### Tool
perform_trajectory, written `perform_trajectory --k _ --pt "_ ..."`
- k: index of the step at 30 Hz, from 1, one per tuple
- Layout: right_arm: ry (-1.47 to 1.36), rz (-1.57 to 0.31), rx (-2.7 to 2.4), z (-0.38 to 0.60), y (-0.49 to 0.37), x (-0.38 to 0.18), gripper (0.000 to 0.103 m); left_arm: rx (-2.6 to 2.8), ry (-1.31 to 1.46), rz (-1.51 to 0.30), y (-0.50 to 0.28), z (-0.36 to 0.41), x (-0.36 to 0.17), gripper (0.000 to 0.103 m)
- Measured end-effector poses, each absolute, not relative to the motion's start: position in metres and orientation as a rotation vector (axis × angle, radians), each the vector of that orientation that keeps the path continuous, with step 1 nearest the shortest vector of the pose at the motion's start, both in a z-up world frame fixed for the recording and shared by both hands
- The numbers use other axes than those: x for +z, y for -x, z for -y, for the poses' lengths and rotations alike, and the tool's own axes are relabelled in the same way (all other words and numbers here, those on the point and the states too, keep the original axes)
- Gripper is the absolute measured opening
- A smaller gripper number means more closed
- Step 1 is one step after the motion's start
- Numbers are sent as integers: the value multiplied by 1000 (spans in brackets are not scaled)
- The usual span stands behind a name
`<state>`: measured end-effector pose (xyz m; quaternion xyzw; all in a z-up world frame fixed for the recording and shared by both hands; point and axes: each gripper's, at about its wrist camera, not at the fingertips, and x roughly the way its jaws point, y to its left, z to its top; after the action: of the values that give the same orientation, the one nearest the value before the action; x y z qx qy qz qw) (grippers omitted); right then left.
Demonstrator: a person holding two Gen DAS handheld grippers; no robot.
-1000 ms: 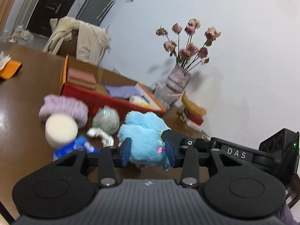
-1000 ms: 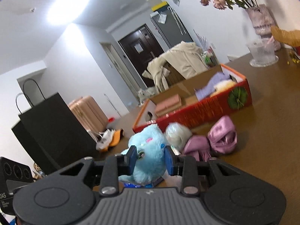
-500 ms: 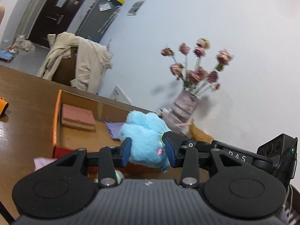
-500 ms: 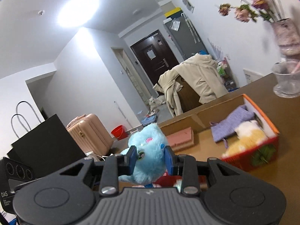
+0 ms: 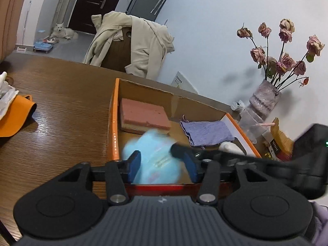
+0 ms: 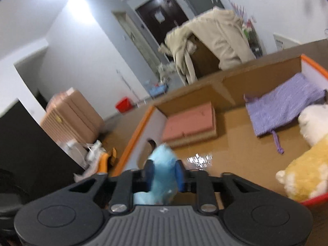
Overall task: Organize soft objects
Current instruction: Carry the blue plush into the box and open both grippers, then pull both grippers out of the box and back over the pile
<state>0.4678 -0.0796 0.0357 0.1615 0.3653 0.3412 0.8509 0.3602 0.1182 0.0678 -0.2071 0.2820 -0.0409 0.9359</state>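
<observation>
A blue plush toy (image 5: pixel 155 160) hangs, blurred, over the near left corner of the orange-rimmed cardboard box (image 5: pixel 113 123). My left gripper (image 5: pixel 162 166) has the toy between its jaws, which are opening; a gap shows at the right pad. In the right wrist view the same blue plush toy (image 6: pixel 164 164) is pinched by my right gripper (image 6: pixel 164 173), whose jaws are closing on it above the box (image 6: pixel 133 139). Inside lie a pink sponge (image 5: pixel 143 115), a purple cloth (image 5: pixel 207 132) and a yellow and white plush (image 6: pixel 303 176).
The box sits on a brown wooden table (image 5: pixel 61 102). A vase of dried roses (image 5: pixel 264 100) stands behind its far right corner. A chair draped with a beige coat (image 5: pixel 133 45) is beyond the table. An orange cloth (image 5: pixel 14 114) lies at the left.
Both grippers carried the blue plush from the table's front up and over the box. The left jaws have spread apart; the right jaws have narrowed on the toy.
</observation>
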Motion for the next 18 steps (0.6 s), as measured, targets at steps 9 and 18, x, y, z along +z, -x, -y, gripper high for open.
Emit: perform_trajectory --k 9,18 --pt "-217 -727 651 83 -453 54 22 -94 391 -498 -314 -119 93 63" --pt "-117 -418 446 166 -346 136 43 -193 283 -411 -259 -91 117 77"
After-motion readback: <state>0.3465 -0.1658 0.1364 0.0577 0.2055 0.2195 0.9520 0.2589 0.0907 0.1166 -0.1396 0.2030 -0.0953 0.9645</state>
